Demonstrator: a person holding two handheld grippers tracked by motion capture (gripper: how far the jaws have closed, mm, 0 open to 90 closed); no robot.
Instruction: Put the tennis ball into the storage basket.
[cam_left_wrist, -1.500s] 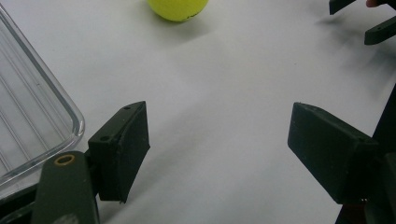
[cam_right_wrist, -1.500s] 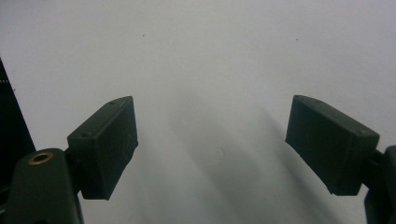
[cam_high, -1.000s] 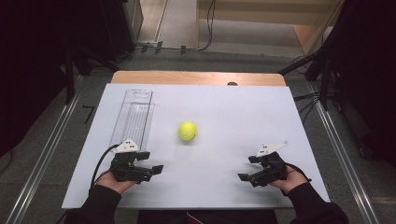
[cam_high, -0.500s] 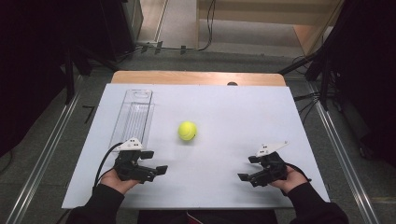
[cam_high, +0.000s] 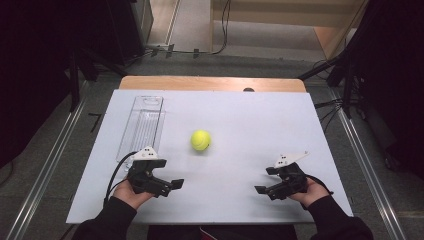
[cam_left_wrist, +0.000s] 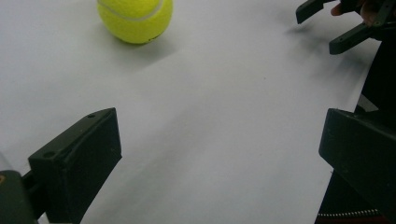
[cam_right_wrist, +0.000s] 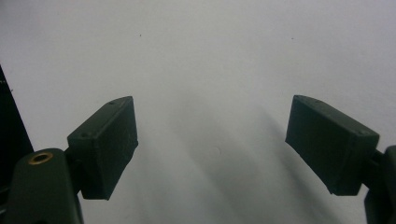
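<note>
So the step I judge to be in hand is a reach for the tennis ball (cam_high: 200, 140), which sits alone near the middle of the white worktop (cam_high: 260, 120), just right of the clear plastic tray (cam_high: 142, 126) and well apart from both my hands. To do it well I should bring my left gripper (cam_high: 172, 184) forward and to the right, straddle the ball at its widest part, and close squarely so it cannot squirt away; it will roll at the first nudge.

My left gripper has just been opening its jaws and now stands spread wide, holding nothing, with only bare worktop between the jaws in the left gripper view, and the ball (cam_left_wrist: 135, 18) ahead at the far edge. My right gripper (cam_high: 264, 184) rests near the right front corner, also spread and empty; whether it touches the surface I cannot quite tell.
</note>
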